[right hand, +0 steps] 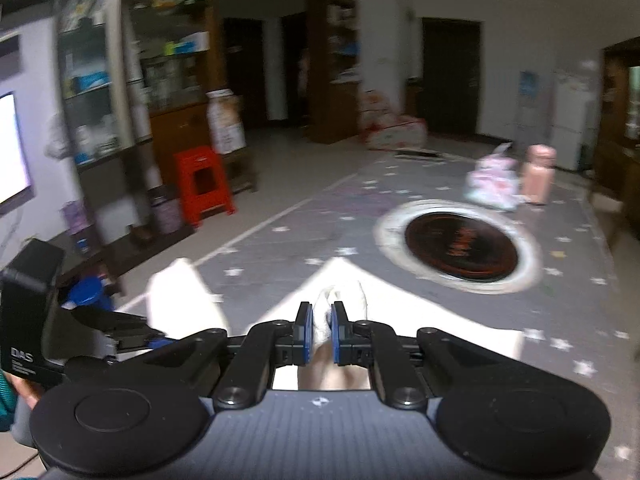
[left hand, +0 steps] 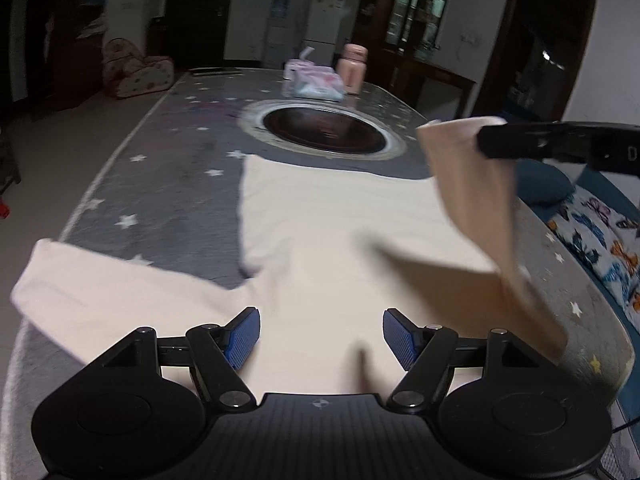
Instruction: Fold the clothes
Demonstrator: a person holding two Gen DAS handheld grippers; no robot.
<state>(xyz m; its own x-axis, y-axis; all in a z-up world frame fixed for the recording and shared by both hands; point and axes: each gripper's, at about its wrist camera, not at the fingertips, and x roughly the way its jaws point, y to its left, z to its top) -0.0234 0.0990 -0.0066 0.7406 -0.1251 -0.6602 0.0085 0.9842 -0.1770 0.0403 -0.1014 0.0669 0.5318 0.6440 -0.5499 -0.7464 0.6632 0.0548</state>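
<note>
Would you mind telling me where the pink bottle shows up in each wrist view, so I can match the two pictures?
Left wrist view: the pink bottle stands upright at top centre, at the table's far end, just right of the pastel packet.
Right wrist view: the pink bottle stands right of centre, again just right of the packet.
Shared landmark: the dark round inset in the tabletop, nearer the camera than the bottle.

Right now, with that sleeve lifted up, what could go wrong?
1. The right gripper pinches only the sleeve's tip; the thin fold might slip out mid-fold.
2. The left gripper is open above the cream shirt and pins nothing, so the body could drag and wrinkle.
3. The other sleeve lies near the table edge and might slide off.
</note>
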